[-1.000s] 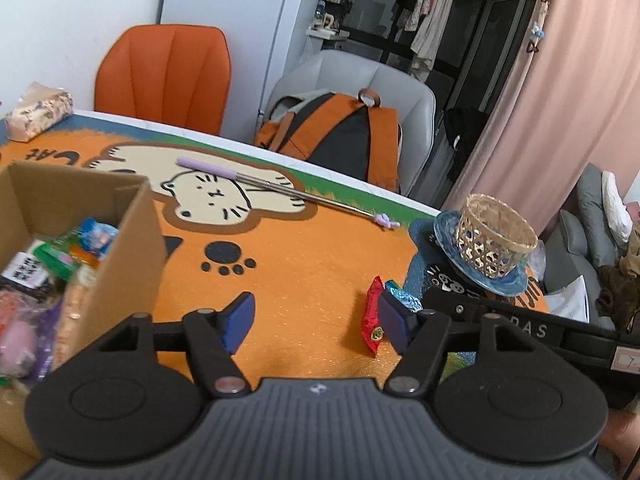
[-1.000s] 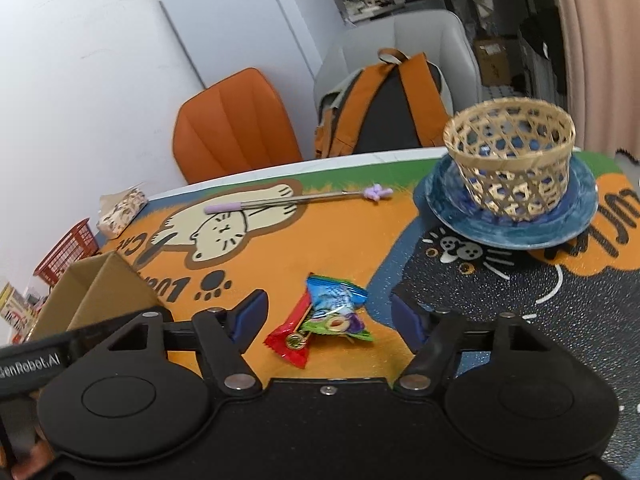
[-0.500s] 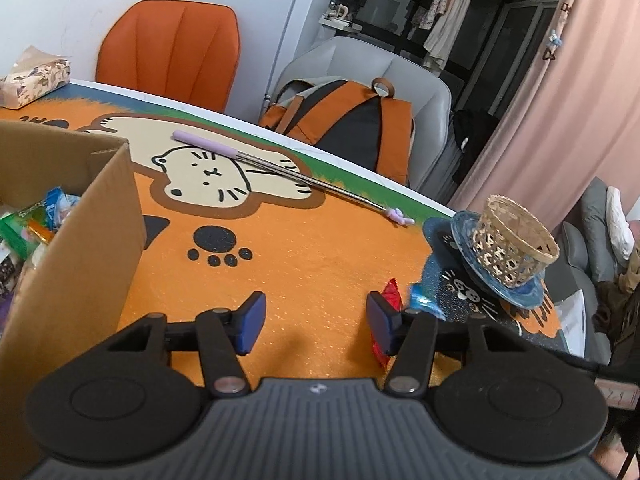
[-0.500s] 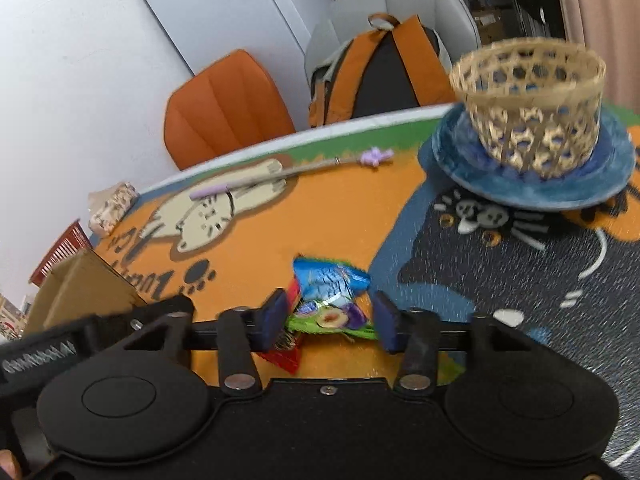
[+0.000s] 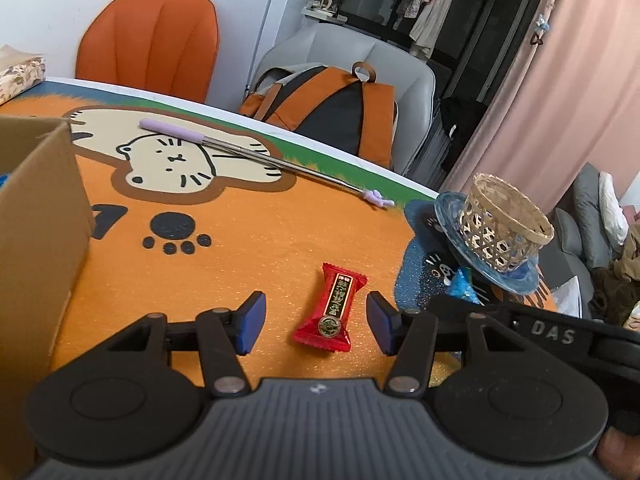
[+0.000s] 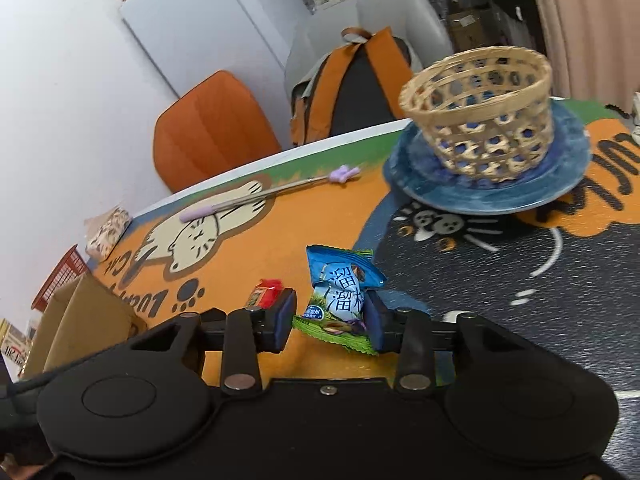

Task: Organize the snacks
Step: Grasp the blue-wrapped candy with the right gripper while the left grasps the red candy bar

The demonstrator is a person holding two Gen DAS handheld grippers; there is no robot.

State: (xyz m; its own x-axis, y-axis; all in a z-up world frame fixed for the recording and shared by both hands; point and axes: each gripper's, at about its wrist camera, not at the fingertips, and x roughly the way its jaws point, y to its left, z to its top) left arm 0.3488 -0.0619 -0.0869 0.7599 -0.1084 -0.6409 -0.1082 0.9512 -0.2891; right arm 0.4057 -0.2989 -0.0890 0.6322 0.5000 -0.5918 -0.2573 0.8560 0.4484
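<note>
Here my orange cat mat [image 5: 280, 248] carries the cardboard box [image 5: 36, 232] at left, then the wicker basket [image 6: 480, 112] on its blue plate [image 6: 492, 196]. My left gripper [image 5: 312, 324] stands released around the red candy [image 5: 332, 308]. My right gripper [image 6: 332, 322] is closing, pads touching the blue snack packet [image 6: 342, 292].

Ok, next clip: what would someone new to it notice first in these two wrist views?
Probably the loud orange cat-print table mat, then the two wrapped snacks on it: a red candy lying between the pads of the left gripper, untouched, and a blue-green packet with the right gripper closing on it. Further back, a woven basket stands on a blue plate, and a cardboard box fills the left edge.
</note>
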